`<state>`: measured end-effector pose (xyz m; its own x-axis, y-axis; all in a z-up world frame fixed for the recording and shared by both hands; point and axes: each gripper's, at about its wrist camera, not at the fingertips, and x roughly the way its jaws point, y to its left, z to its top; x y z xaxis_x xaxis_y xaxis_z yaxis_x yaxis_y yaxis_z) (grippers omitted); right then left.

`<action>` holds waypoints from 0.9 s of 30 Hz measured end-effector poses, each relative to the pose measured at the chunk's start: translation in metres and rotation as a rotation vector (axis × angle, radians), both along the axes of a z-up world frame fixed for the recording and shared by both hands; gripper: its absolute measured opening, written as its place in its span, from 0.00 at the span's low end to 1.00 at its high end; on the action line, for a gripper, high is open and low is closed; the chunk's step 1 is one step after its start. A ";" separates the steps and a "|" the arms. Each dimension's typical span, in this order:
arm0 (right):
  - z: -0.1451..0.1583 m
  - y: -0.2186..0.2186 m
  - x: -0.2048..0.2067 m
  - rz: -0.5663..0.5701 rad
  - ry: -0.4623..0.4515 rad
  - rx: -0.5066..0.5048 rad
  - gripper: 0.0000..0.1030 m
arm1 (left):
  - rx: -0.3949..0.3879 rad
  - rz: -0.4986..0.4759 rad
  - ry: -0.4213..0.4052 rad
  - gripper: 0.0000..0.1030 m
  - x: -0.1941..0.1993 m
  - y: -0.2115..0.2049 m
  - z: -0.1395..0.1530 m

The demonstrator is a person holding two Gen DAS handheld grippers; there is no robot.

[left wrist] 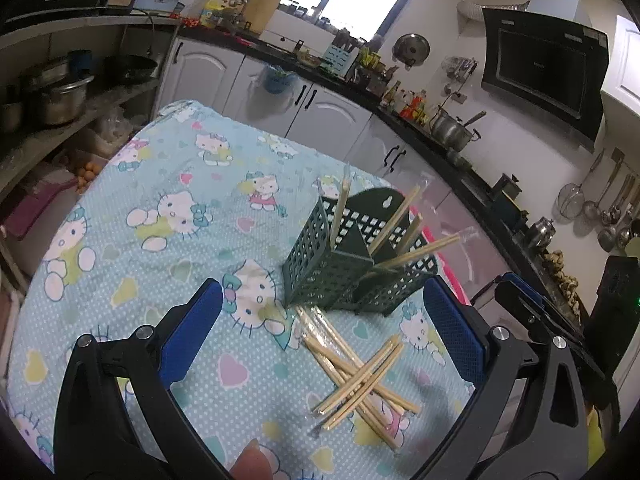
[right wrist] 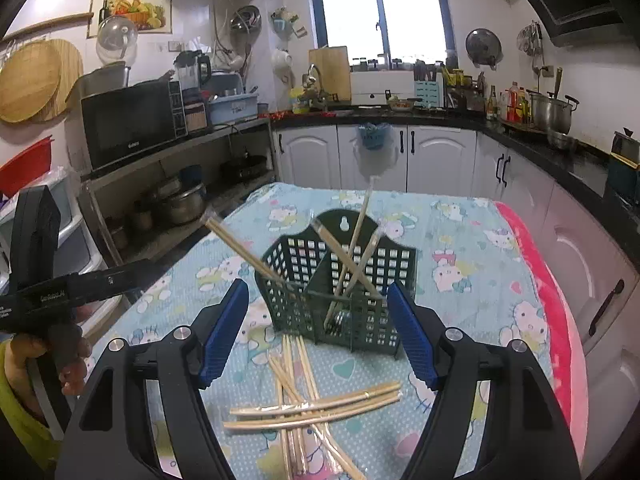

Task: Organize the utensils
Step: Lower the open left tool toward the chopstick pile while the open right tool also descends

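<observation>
Chopsticks (right wrist: 348, 256) stand in the holder (right wrist: 336, 284); loose ones (right wrist: 312, 404) lie before it

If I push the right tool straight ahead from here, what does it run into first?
Most likely the green utensil basket, centred between the open right tool's fingers. The loose chopsticks lie lower on the tablecloth, probably under its path, though depth is uncertain.

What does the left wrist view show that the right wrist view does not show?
Only the left wrist view shows the ladles hanging on the wall and the oranges beside the table. Only the right wrist view shows the microwave and the round bamboo tray. Both views show the green holder with chopsticks standing inside, the loose chopsticks on the tablecloth, and open grippers.
</observation>
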<state>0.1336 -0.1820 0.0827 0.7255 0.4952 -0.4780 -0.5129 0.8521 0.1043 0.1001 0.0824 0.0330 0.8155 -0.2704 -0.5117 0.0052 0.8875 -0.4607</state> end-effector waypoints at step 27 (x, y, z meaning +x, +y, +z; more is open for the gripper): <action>-0.071 -0.018 0.007 -0.070 0.128 -0.096 0.68 | 0.027 -0.083 0.105 0.90 0.014 -0.033 -0.049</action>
